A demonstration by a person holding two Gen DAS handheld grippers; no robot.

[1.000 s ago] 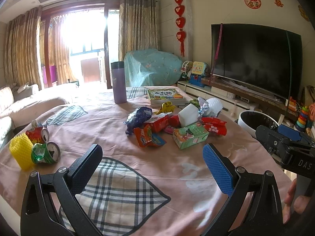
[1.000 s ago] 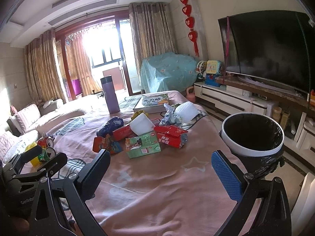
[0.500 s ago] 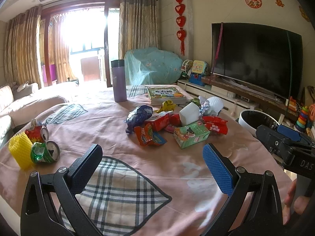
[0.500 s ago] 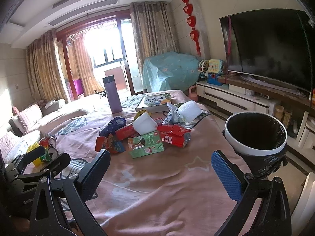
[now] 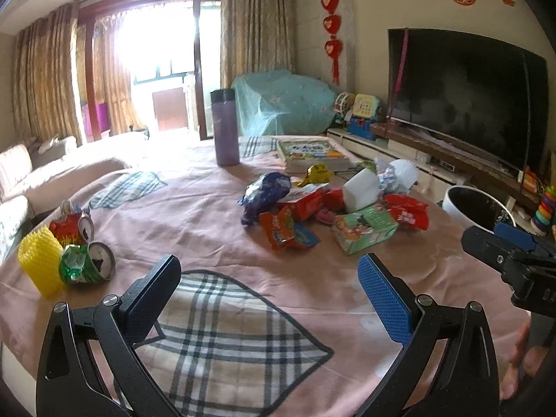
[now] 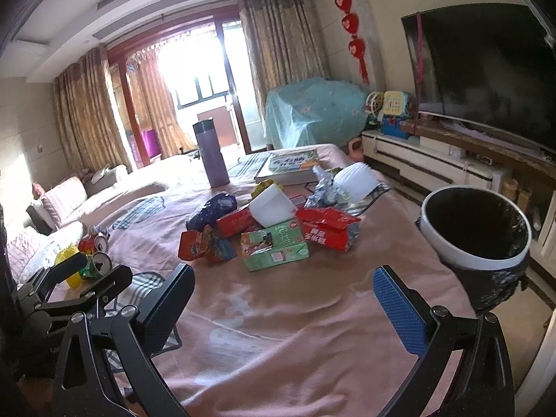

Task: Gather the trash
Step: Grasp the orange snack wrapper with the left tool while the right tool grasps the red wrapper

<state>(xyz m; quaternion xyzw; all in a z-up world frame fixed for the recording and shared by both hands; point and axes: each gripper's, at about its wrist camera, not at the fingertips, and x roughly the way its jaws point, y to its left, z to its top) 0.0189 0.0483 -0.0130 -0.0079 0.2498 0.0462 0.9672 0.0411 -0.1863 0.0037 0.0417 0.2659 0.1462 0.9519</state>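
A heap of trash lies mid-table on the pink cloth: a green carton (image 6: 274,248), a red packet (image 6: 328,227), an orange wrapper (image 6: 201,246), a blue bag (image 6: 210,208), a white cup (image 6: 271,205) and crumpled foil (image 6: 325,191). The same green carton (image 5: 365,229) and orange wrapper (image 5: 283,232) show in the left wrist view. Crushed cans, green (image 5: 87,264) and red (image 5: 71,224), lie beside yellow foam netting (image 5: 38,266) at the left. My left gripper (image 5: 269,279) and right gripper (image 6: 283,293) both stand open and empty, short of the heap. The bin (image 6: 476,229) stands off the table's right edge.
A purple flask (image 6: 211,154) and a stack of books (image 6: 290,166) stand at the far end of the table. A TV (image 6: 486,73) on a low cabinet fills the right wall. A sofa (image 5: 21,180) runs along the left.
Both grippers have edged slightly forward and the views have shifted a little. Nothing on the table has moved and both stay open.
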